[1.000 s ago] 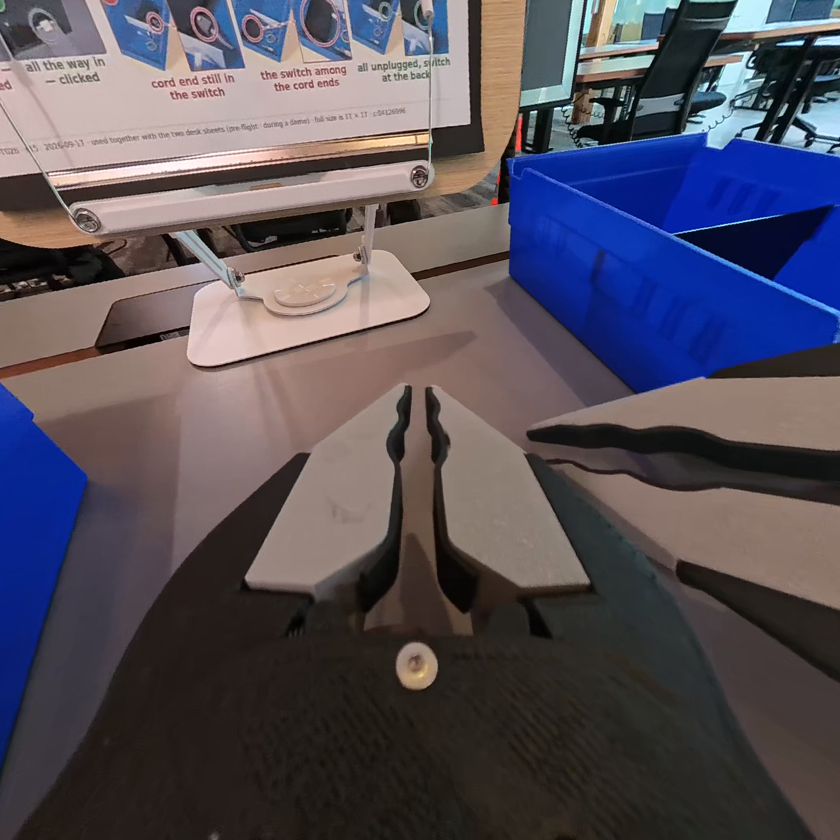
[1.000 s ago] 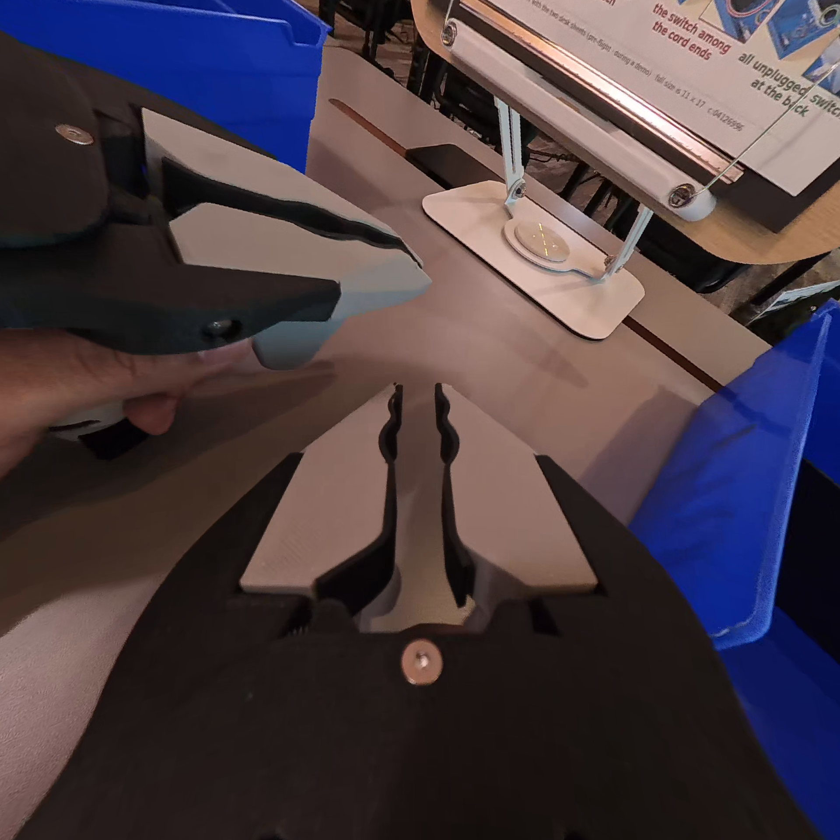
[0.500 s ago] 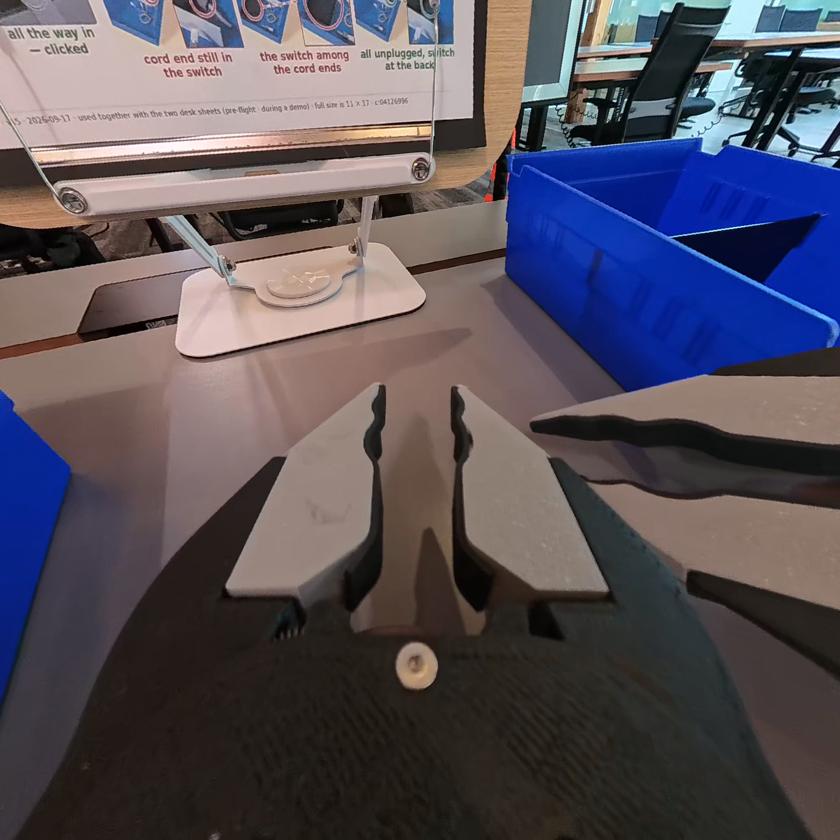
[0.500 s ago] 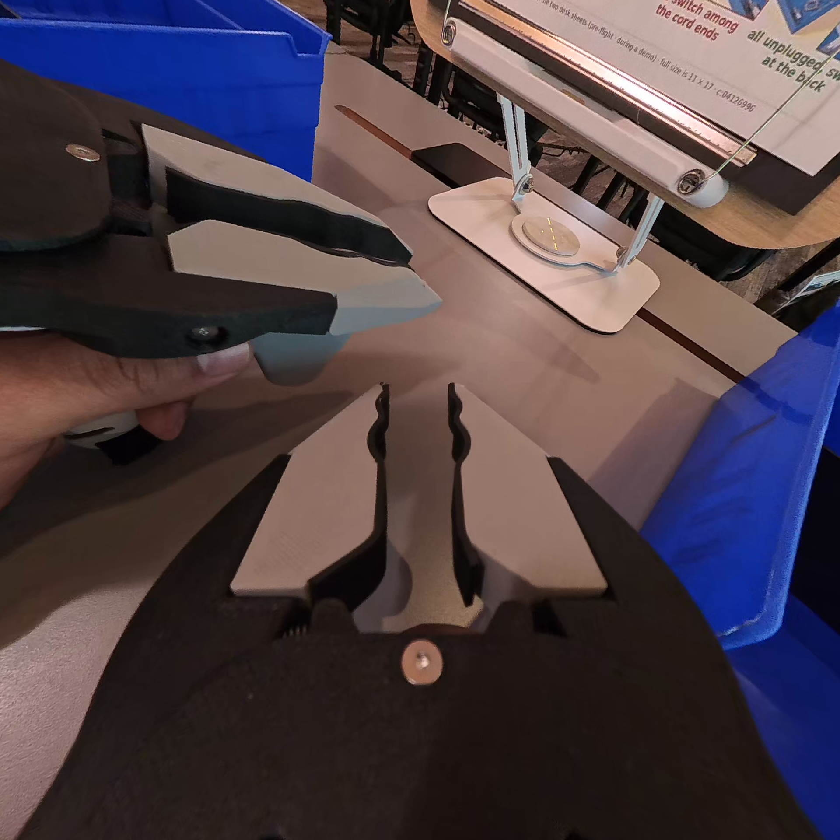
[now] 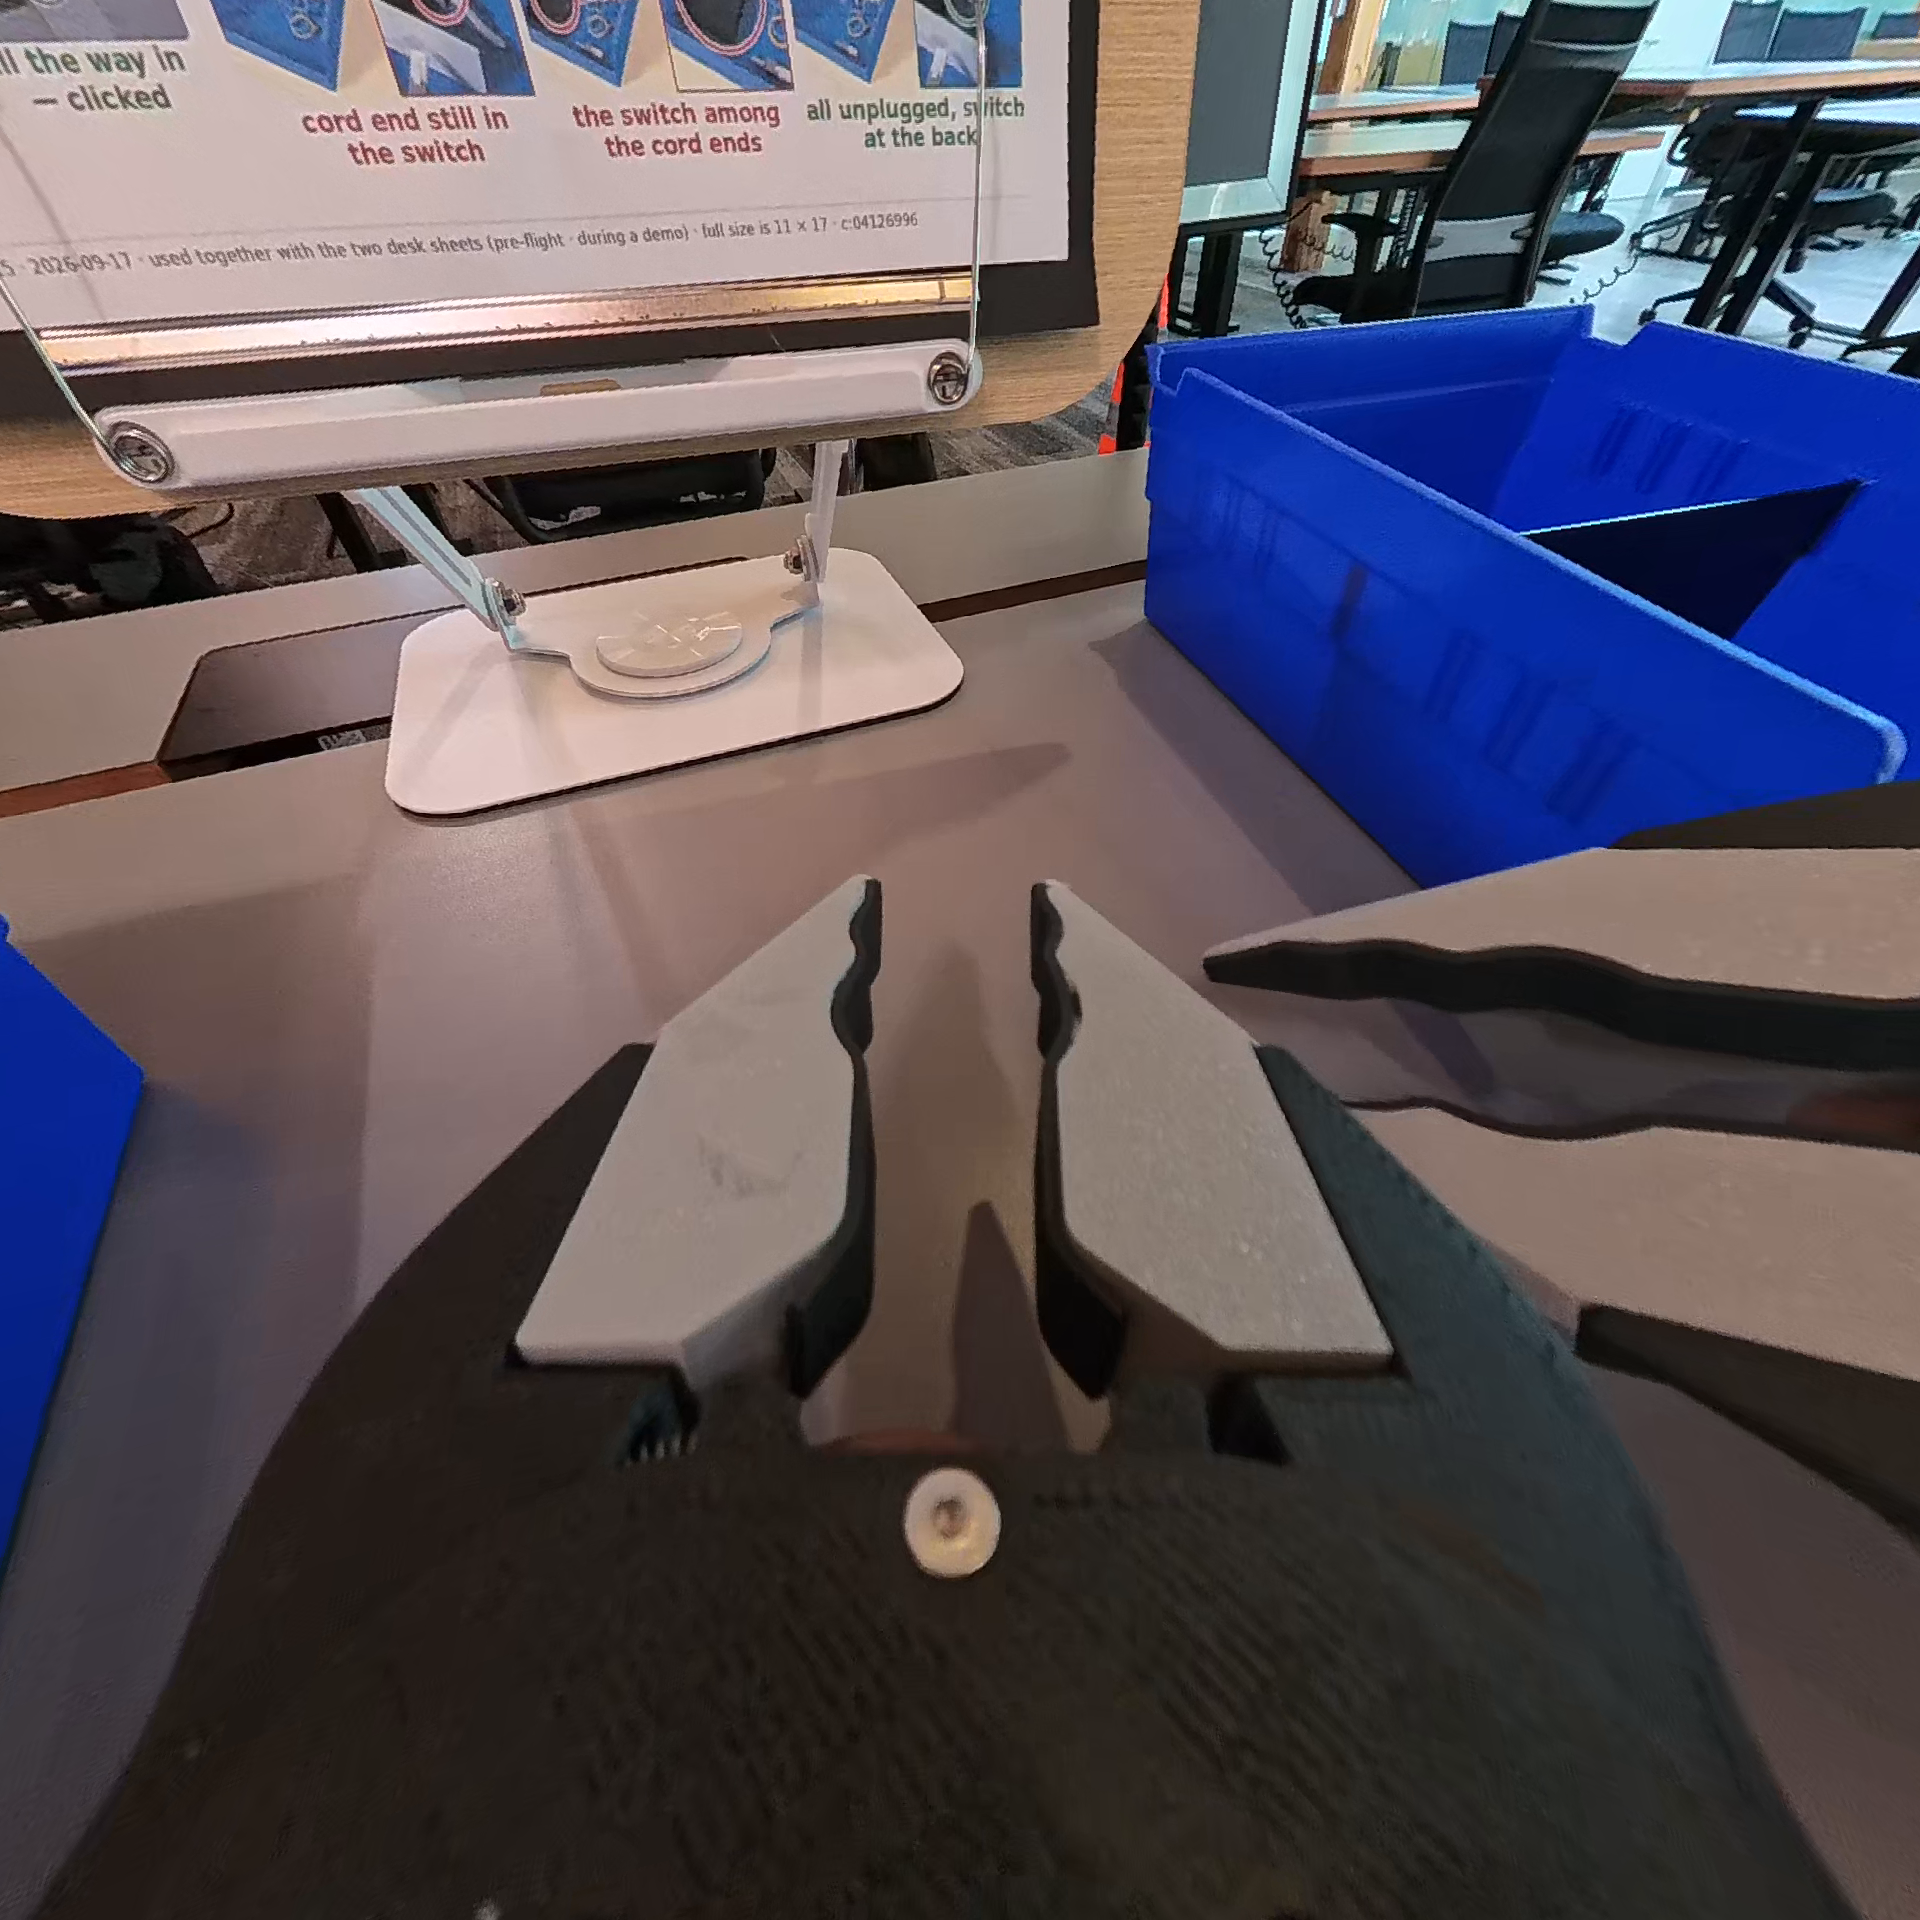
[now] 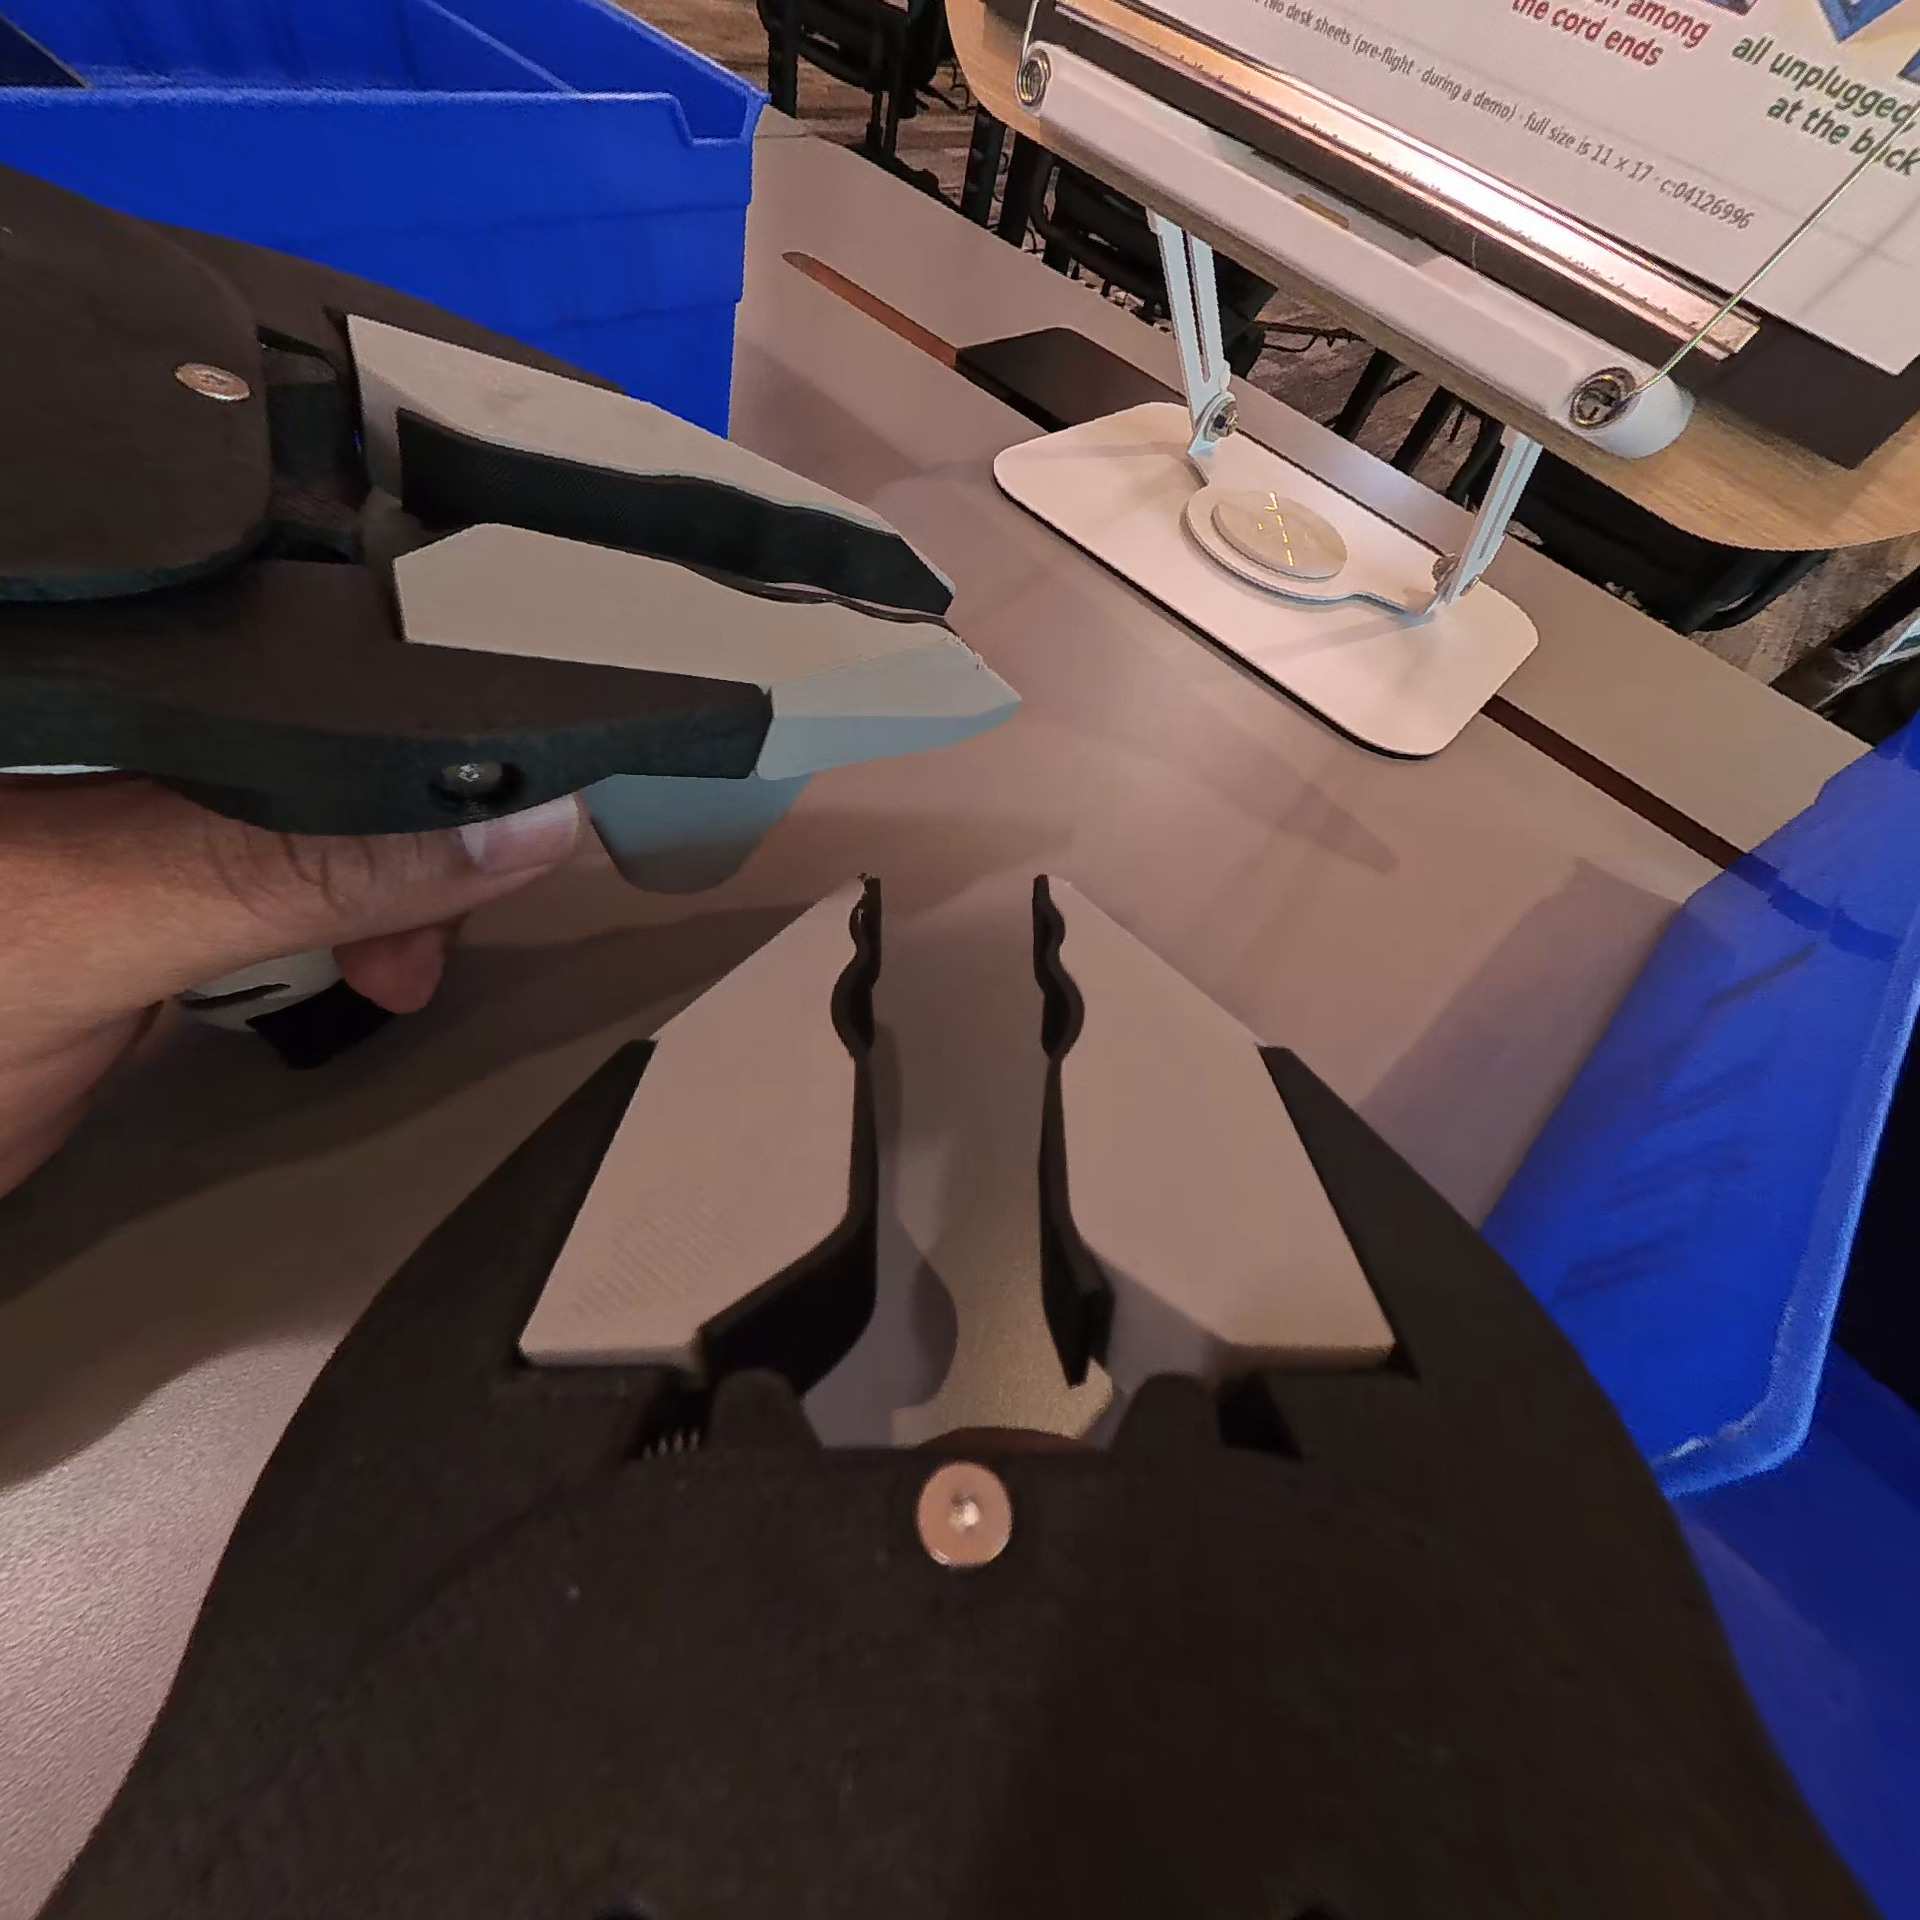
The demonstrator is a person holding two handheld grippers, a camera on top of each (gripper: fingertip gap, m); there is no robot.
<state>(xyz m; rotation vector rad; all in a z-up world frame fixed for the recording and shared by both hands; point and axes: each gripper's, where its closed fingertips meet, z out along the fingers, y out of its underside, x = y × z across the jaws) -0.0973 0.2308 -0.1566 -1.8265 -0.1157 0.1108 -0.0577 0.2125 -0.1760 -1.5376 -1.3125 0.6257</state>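
My left gripper is open and empty, low over the grey table. My right gripper is also open and empty over the same table. The two grippers sit side by side, close together. The right gripper shows at the right edge of the left wrist view, and the left gripper shows at the left of the right wrist view, held by a hand. Nothing lies between either pair of fingers.
A white stand holding a printed instruction sheet is ahead at the table's back. A blue bin with a dark divider stands to the right, and another blue bin to the left. Office chairs and desks are behind. Some 5 cm of space lies between my two pairs of fingers.
Both grippers have opened from nearly shut to a wider gap. They have also shifted slightly forward toward the stand.
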